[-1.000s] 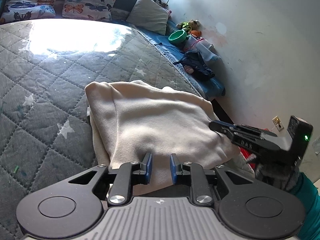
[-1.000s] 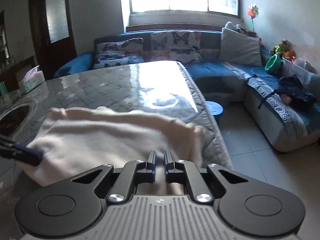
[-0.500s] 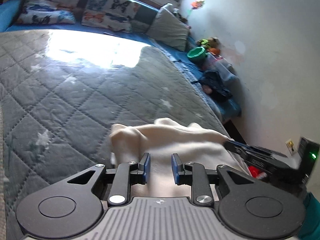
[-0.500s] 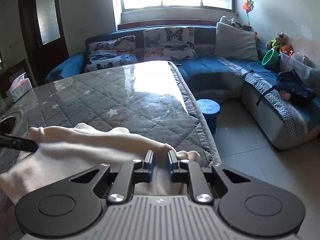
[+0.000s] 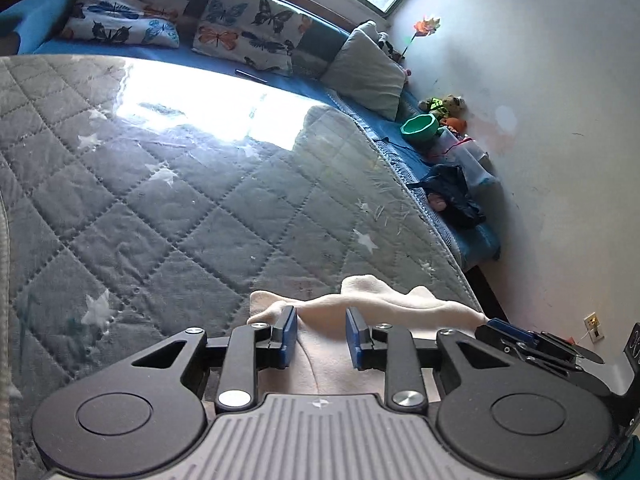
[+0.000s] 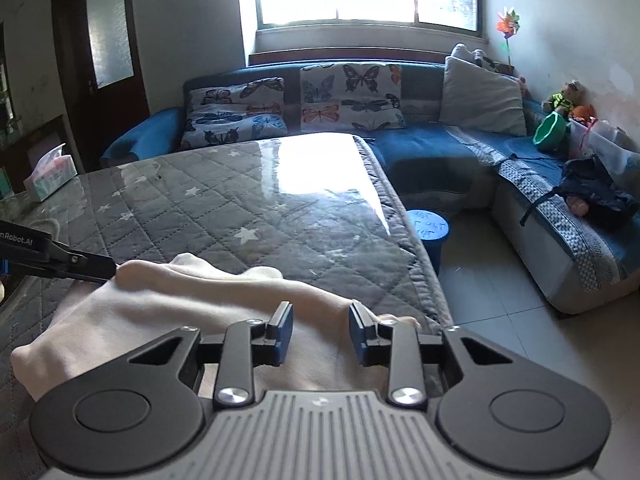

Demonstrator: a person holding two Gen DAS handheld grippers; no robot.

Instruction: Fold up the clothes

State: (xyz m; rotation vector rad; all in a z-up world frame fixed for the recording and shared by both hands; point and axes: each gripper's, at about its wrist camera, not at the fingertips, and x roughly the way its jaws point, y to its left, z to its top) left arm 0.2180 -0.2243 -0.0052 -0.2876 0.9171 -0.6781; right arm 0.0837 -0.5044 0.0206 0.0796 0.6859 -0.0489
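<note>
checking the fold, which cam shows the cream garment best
The right wrist view: the cream garment spreads across the quilted table with its bunched far edge visible. The left wrist view shows only a narrow strip above the fingers.

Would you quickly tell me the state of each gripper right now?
Left gripper: open, over the cream garment, not gripping.
Right gripper: open, jaws just opened, garment below, not pinched.

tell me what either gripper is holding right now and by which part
Nothing is held. The left gripper and right gripper both stand open above the cream garment; the right's jaws have just been opening.
</note>
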